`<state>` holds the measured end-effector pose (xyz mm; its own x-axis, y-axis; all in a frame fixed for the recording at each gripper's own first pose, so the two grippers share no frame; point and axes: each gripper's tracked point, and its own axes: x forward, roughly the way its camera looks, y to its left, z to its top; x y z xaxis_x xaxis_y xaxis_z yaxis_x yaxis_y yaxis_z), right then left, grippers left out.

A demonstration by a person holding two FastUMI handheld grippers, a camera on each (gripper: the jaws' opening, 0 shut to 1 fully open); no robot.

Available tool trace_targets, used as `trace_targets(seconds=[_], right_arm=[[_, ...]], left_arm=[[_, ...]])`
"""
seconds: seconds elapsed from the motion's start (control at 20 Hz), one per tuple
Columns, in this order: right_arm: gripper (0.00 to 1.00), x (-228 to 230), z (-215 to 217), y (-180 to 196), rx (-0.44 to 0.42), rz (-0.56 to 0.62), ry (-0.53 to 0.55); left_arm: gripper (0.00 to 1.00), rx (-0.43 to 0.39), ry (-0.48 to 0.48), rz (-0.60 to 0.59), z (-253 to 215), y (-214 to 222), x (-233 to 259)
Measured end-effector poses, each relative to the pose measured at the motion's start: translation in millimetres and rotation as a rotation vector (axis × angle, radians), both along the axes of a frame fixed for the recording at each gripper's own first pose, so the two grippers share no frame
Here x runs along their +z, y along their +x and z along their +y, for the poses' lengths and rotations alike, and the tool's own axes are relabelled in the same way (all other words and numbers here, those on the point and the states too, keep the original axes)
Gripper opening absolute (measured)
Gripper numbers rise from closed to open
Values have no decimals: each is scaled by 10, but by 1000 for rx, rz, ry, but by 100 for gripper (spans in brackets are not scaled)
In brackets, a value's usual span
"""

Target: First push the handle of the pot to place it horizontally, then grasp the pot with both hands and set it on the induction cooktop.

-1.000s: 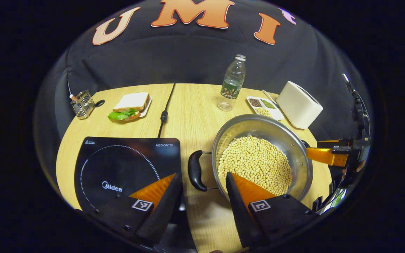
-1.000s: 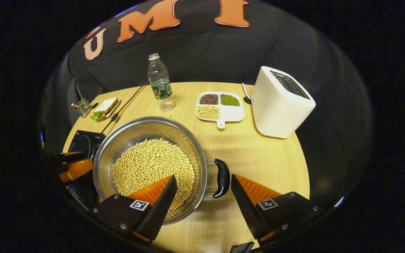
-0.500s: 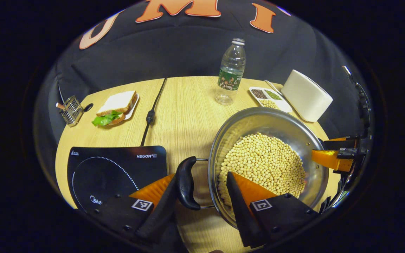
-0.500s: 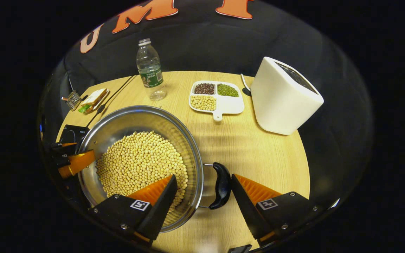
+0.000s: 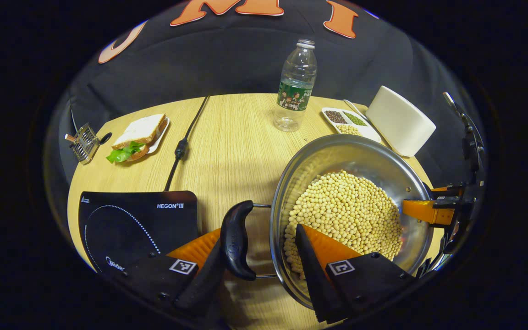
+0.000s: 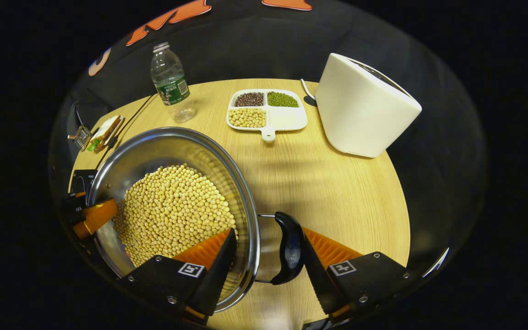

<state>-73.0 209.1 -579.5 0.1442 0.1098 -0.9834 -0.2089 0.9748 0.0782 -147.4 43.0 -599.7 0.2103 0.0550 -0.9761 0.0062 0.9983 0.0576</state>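
At the left of the table [image 5: 232, 137], close to its near edge, the cooktop [image 5: 135, 227] lies bare, so the final placement is not yet done. Just right of it, the left gripper [image 5: 259, 250] has its fingers spread around the pot's left handle [image 5: 236, 238] and rim: one finger lies outside the handle, touching or nearly touching it, and the other sits over the soybeans [image 5: 344, 213] inside the pot [image 5: 351, 158]. The jaws are apart, not clamped.

The pot sits right of the cooktop near the table's front edge. Whether it has left the wood I cannot tell. Both handles look level, so the pushing step appears finished.

On the pot's other side, the right gripper [image 6: 268, 254] straddles the right handle [image 6: 290, 247] the same way, one finger inside the rim and one outside against the handle, the jaws spread.

What remains, by my judgement: close both grips, lift, carry the pot left, and set it on the cooktop.
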Motion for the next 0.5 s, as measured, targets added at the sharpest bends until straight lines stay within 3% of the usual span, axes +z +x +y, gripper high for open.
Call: trace_targets(seconds=[0.2,0.5], right_arm=[[78,-41,-34,7,-33,11,7],[75,-54,-55,-2,-99,38,38]], left_arm=[[82,16,13,-10,25,56,-71],[76,65,-39,-57,-1,134,-130]])
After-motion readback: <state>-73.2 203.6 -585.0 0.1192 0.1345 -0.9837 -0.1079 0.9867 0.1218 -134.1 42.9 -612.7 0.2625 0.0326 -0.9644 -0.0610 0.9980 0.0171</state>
